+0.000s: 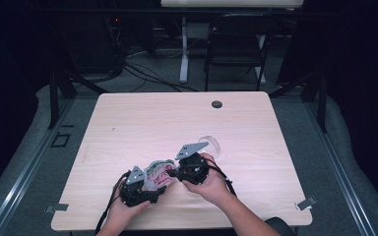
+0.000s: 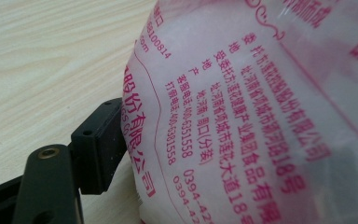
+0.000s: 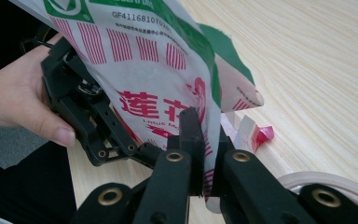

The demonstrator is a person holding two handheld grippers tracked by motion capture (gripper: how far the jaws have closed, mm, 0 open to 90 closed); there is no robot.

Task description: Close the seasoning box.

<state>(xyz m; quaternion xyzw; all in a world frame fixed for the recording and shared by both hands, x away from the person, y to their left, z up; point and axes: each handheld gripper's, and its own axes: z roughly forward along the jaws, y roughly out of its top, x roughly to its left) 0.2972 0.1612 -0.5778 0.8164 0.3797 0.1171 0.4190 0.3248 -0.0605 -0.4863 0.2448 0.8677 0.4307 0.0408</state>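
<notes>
Nearest, the right claw (image 3: 204, 154) is clamped on the lower edge of one printed plastic bag (image 3: 154, 70), held low over the desk (image 1: 142, 123). The left claw (image 1: 139, 189), beside it, gripped from below by the left hand (image 3: 14, 98), has its jaws apart, the bag against one pad. One clear round container (image 1: 211, 143) lies just behind the right claw.

Black chair (image 1: 236, 42) behind wooden table (image 1: 142, 123)

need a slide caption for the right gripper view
Right hand-held gripper pinches a red-and-green printed plastic bag above the wooden table.
</notes>
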